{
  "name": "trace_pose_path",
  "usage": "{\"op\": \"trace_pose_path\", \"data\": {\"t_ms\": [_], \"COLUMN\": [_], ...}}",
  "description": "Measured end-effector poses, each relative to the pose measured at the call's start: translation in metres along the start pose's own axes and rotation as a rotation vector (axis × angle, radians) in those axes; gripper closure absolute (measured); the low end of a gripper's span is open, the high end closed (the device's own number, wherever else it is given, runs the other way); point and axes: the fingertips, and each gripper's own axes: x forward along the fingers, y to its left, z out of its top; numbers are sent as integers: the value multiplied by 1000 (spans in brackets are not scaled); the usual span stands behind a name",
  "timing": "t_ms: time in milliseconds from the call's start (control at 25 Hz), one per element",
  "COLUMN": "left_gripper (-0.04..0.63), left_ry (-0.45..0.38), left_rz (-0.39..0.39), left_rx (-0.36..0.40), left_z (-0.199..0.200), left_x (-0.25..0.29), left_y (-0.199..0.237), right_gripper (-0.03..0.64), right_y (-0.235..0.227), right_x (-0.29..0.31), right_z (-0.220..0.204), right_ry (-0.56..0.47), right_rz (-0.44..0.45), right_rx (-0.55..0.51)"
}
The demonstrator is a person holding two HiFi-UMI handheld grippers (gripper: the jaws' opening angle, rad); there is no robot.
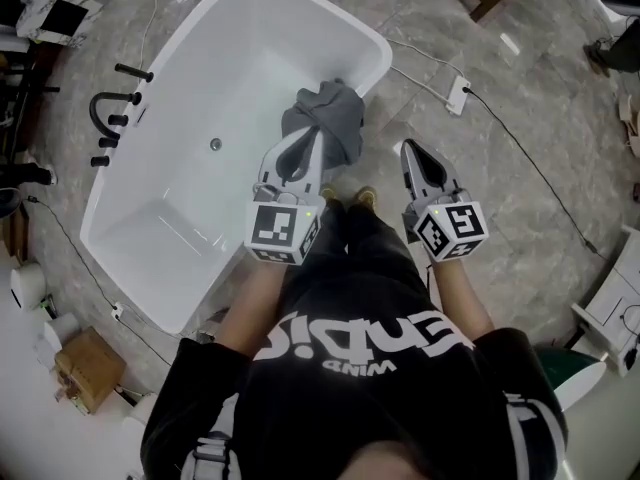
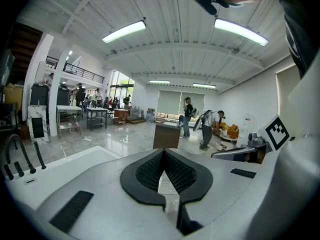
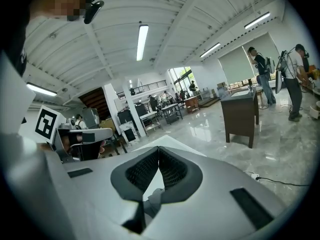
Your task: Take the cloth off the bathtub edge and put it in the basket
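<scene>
Cloth (image 1: 325,118), grey and bunched, hangs over the rim of the tub (image 1: 180,238) at the corner nearest my feet. Part of it lies inside the rim and part spills down the outer wall toward the floor (image 1: 520,198).

My left claw (image 1: 315,140) points at it from below in the head view, with its tips over the cloth's lower fold. Whether they touch the fabric I cannot tell. The left claw's own view shows its two jaws pressed together tip to tip, with nothing caught between them.

My right claw (image 1: 410,148) is held off to the right, clear of the cloth and over bare floor. Its jaws are also closed on nothing, tips meeting. Each claw's marker cube sits close to my wrist. My shoes (image 1: 367,197) show between the two claws, just beside the tub.

The tub is white, with a drain (image 1: 215,144) in its bottom. A black tap (image 1: 110,118) stands on the floor at its left side. To the right of the tub a socket strip (image 1: 457,95) lies on the floor, with a cable (image 1: 540,173) running off from it. A cardboard box (image 1: 88,368) sits at the lower left, near the tub's other end.

Both claw views look across a wide hall with a dark cabinet (image 2: 166,135) and several people (image 2: 187,116) standing near it.
</scene>
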Motion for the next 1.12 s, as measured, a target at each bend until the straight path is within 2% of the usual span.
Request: {"op": "trace_pose_path", "data": {"t_ms": [280,400,480,640,680,760,960,1120], "left_gripper": [583,583,583,580,553,445,247,230], "left_ry": [55,68,75,81,82,86,113,169], "left_rz": [-41,-71,-82,-98,-107,-123,-146,-160], "left_rx": [-19,-60,-84,-84,-83,-85,-79,-54], "left_z": [-60,-84,-96,-105,-105,-106,-116,-130], "left_x": [45,62,71,80,81,85,97,104], "left_y": [20,25,29,28,26,23,19,17], "right_gripper": [603,603,603,603,603,603,603,603], "right_y": [-22,-36,-42,-47,-48,-50,-53,-58], "right_x": [35,48,55,58,57,56,59,60], "right_z": [-46,-66,-73,-75,-76,-78,-83,-87], "right_ry": [45,63,68,68,71,80,94,102], "right_rz": [-42,-60,-69,-82,-86,-91,-95,-106], "right_rx": [6,51,54,50,54,62,64,78]}}
